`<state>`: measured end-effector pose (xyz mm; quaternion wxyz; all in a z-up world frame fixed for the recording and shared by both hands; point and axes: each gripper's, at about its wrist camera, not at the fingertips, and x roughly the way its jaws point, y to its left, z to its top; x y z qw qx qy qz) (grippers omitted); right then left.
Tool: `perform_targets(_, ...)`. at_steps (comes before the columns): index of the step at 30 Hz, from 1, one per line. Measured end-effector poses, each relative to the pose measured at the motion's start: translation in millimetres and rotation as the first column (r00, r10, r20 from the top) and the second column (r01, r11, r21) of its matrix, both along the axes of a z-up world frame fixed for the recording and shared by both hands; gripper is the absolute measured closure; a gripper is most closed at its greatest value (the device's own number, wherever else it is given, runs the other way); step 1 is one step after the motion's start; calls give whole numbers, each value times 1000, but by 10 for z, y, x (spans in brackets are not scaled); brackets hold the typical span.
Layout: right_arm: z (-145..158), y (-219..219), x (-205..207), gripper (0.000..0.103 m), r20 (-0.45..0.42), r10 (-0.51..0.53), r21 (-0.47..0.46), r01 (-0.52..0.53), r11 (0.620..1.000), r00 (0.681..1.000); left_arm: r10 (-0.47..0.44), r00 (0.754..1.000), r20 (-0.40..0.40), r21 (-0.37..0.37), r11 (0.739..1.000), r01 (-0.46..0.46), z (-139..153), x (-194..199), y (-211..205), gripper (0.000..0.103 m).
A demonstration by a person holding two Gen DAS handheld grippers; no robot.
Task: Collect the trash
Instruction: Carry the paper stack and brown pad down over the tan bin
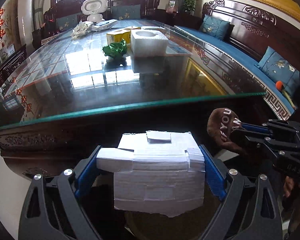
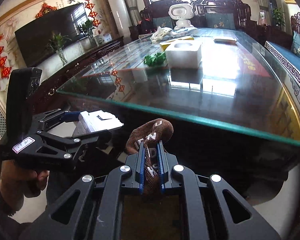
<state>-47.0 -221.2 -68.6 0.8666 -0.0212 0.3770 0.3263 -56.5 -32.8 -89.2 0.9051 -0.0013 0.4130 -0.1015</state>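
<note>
My left gripper (image 1: 151,158) is shut on a white foam block (image 1: 158,172), held below the near edge of the glass-topped table (image 1: 130,104). It also shows in the right wrist view (image 2: 98,120). My right gripper (image 2: 151,150) is shut on a brown cloth with white letters (image 2: 150,132), also below the table edge; the cloth shows in the left wrist view (image 1: 224,128). On the table lie a crumpled green wrapper (image 1: 116,49), another white foam block (image 1: 149,42), a yellow box (image 1: 118,36) and crumpled white paper (image 1: 81,29).
A white toy robot (image 1: 94,8) stands at the table's far end. A carved wooden sofa with blue cushions (image 1: 230,40) runs along the right. A television (image 2: 52,30) and plants stand at the left wall. A dark bin opening (image 2: 150,216) lies below my right gripper.
</note>
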Motion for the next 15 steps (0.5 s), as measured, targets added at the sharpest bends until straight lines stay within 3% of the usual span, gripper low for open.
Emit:
perform_targets(6,-438,-7,-342,91,-79,-10,-67,4,998,997,-47,992,-121,12,999,49,-434,-313,-59,12)
perform_targets(15,-1056,-82,-557,91,-227,-58,-114,32,993,972,-118,945,-305,6,992,126,-1157,-489,-236,12)
